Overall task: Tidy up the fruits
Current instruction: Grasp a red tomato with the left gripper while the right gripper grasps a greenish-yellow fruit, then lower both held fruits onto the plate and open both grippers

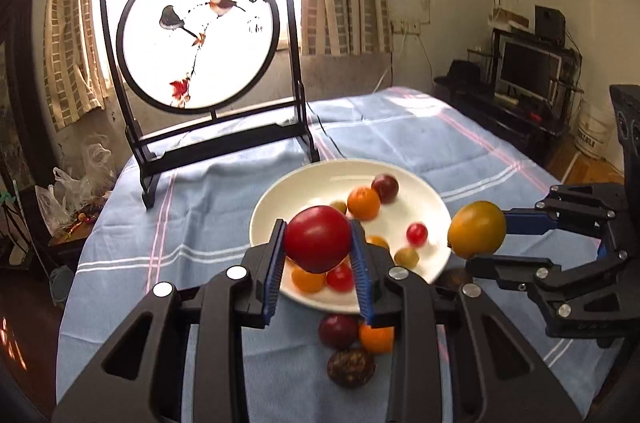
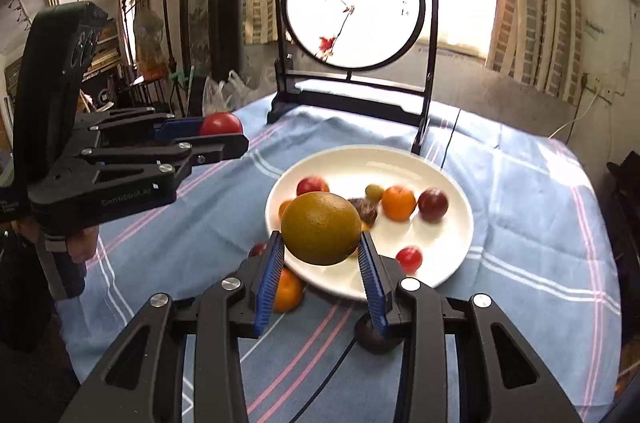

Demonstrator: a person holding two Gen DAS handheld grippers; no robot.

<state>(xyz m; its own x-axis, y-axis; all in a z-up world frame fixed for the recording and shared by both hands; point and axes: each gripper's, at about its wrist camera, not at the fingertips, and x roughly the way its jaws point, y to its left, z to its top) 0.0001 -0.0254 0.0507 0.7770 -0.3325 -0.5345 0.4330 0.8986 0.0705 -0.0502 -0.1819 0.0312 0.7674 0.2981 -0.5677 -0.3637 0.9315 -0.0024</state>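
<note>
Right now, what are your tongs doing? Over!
Left tongs shut on red tomato. Right tongs shut on green-orange fruit. Both above white plate. Nothing blocking.

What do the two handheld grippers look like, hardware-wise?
Both match: the left gripper and right gripper have matte black linkage arms with triangular cut-outs and round silver pivot bolts, and their fingers carry ribbed blue pads. The right wrist view shows the left unit's black pistol-style handle and pale "GenRobot.AI" lettering. No sleeves visible.

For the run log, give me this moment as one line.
left gripper: holds red tomato | right gripper: holds greenish orange | both above plate
</note>
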